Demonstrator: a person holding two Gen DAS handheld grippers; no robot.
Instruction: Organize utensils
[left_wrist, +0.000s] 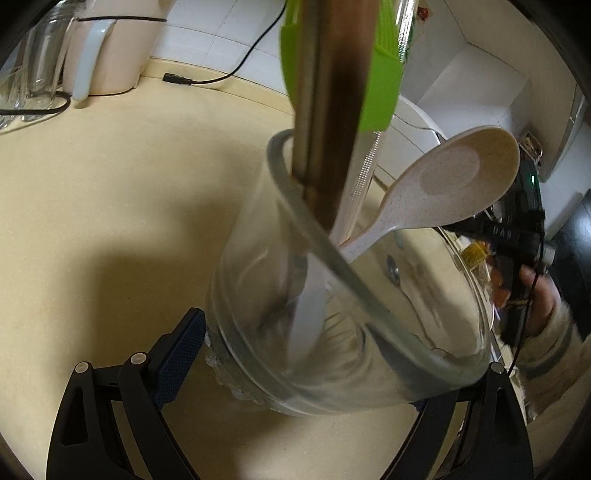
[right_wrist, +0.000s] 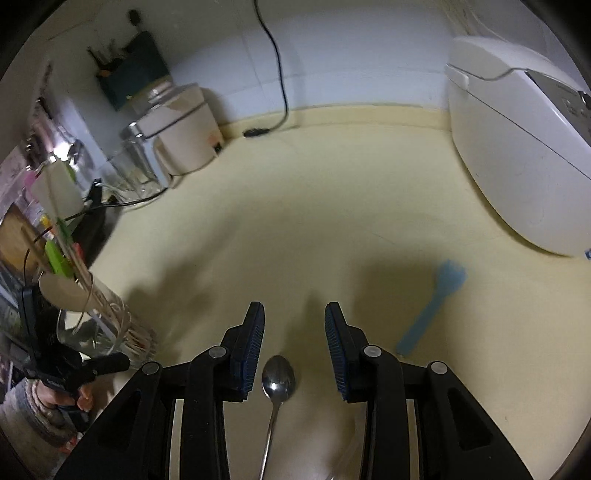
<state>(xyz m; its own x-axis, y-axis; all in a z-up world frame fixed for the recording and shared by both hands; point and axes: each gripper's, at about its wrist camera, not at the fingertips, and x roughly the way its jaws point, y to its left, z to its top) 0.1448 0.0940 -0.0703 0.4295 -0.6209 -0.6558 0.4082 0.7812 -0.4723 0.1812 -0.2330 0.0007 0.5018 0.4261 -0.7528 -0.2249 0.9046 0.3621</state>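
Note:
My left gripper (left_wrist: 343, 339) is shut on a clear glass jar (left_wrist: 258, 280), its pads against both sides. Out of the jar stick a white speckled spoon (left_wrist: 443, 184), a green silicone utensil (left_wrist: 380, 74) and a brown wooden handle (left_wrist: 340, 110). The same jar (right_wrist: 99, 325) shows at the far left of the right wrist view. My right gripper (right_wrist: 294, 310) stands open above the cream counter (right_wrist: 332, 206). A metal spoon (right_wrist: 277, 376) lies on the counter between and below its fingers, untouched. A blue utensil (right_wrist: 432, 306) lies flat to the right.
A white rice cooker (right_wrist: 517, 147) fills the back right. At the back left stand a beige appliance (right_wrist: 184, 136) and glass jars (left_wrist: 40, 62), with a black cable (right_wrist: 277, 74) running down the wall. A person's hand (left_wrist: 539, 295) holds the right gripper's handle.

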